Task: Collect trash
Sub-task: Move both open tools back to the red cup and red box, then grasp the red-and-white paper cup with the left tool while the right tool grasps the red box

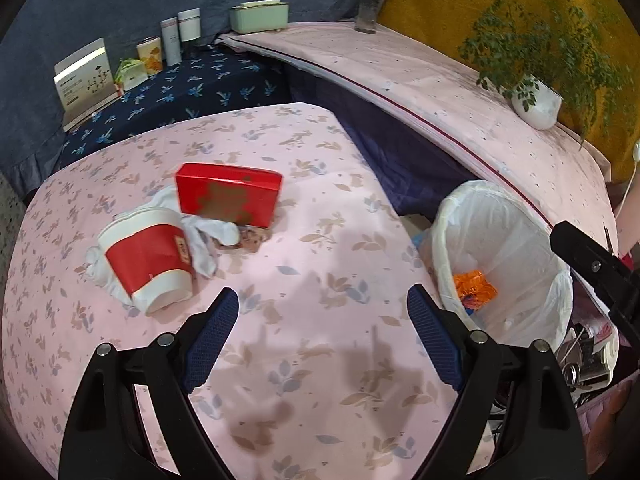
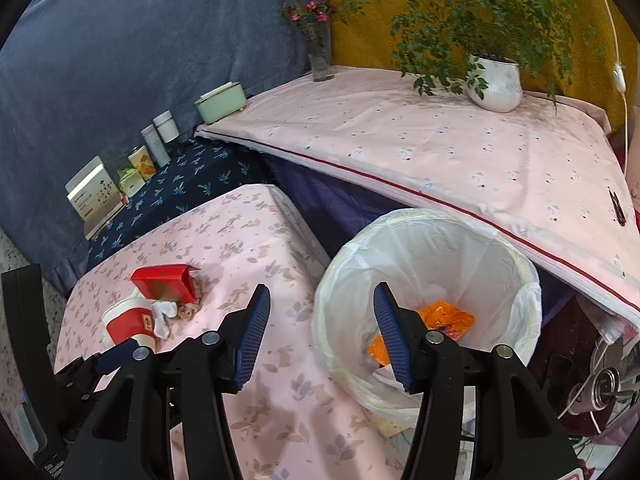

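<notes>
On the pink floral table (image 1: 320, 360) lie a tipped red-and-white paper cup (image 1: 146, 258), crumpled white tissue (image 1: 208, 240), a red box (image 1: 228, 194) and a small brown scrap (image 1: 250, 240). My left gripper (image 1: 322, 304) is open and empty, right of the cup. A white-lined trash bin (image 2: 432, 300) stands beside the table with an orange wrapper (image 2: 444, 318) inside. My right gripper (image 2: 320, 300) is open and empty, above the bin's near rim. The cup (image 2: 128, 322) and box (image 2: 164, 286) also show in the right wrist view.
A higher pink-covered surface (image 2: 440, 144) behind the bin carries a white potted plant (image 2: 496, 84), a flower vase (image 2: 320, 56) and a green box (image 2: 220, 102). A dark blue shelf (image 1: 180, 92) holds cartons and tubes. Cables and metal clutter (image 2: 604, 384) lie right of the bin.
</notes>
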{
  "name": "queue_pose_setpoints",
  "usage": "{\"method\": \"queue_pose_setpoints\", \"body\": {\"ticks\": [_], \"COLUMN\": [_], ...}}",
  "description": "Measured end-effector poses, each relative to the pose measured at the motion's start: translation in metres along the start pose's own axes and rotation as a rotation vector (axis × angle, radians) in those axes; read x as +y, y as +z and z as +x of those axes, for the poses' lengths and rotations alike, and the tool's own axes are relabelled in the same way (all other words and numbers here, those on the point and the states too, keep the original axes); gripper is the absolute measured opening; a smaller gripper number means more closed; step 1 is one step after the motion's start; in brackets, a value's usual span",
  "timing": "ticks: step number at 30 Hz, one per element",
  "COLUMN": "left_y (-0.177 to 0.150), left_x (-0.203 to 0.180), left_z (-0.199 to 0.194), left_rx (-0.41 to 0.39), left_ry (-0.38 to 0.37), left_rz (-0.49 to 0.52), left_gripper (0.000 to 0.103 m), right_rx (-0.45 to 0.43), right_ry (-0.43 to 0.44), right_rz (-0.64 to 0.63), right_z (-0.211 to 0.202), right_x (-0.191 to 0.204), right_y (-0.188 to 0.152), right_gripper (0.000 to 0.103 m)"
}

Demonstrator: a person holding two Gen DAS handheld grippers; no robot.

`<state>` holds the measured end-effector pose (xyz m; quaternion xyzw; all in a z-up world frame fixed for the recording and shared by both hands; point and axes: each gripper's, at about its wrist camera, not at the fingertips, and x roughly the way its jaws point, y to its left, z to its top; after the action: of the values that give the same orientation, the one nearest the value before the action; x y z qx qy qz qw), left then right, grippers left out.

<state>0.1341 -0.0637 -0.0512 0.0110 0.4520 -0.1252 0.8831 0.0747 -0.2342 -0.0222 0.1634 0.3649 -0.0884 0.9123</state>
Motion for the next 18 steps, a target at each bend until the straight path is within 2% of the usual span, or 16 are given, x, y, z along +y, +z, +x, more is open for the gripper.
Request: {"method": "queue_pose_setpoints", "body": {"ticks": [4, 18], "left_y": [0.0, -0.014], "left_x": [0.021, 0.099], "left_z": [-0.002, 0.008], "left_rx": [-0.009, 0.032], "left_ry": [0.032, 0.116], "left_rz": [-0.042, -0.236], "left_gripper": [0.089, 0.091], "right_rx": [0.005, 0.05], "right_ry": [0.017, 0.06], "right_rz": [-0.02, -0.095], "right_z": [0.003, 0.022], "right_x": [0.015, 0.064], "right_y": [-0.002, -0.015], "right_gripper": [0.058, 0.063]}}
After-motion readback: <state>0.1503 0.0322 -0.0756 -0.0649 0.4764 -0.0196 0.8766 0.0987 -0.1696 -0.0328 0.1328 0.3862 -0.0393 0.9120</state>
